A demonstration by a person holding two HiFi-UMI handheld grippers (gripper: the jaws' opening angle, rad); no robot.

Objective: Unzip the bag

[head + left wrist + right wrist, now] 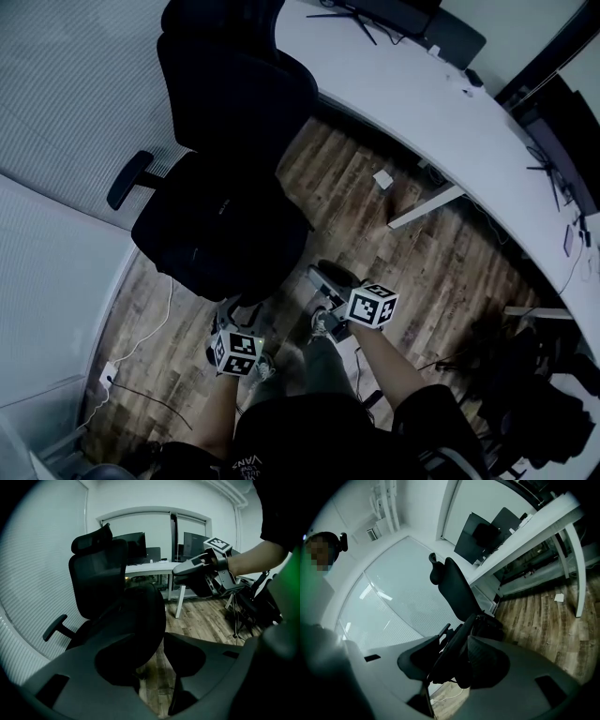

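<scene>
A black bag (220,230) lies on the seat of a black office chair (234,84); its zip does not show in the dark. In the left gripper view the bag (140,616) bulges just beyond my left gripper (161,639), whose jaws stand apart with only floor between them. In the head view the left gripper (228,314) hangs at the seat's near edge. My right gripper (323,277) sits to its right, off the chair's corner. Its jaws (461,648) are open too; the chair and bag (487,625) show beyond the gap, untouched.
A long white desk (422,103) with monitors curves along the back and right. A small white box (382,178) lies on the wooden floor. A white cable (150,328) runs to a socket strip (106,373) at the left. Dark stands (534,375) crowd the right.
</scene>
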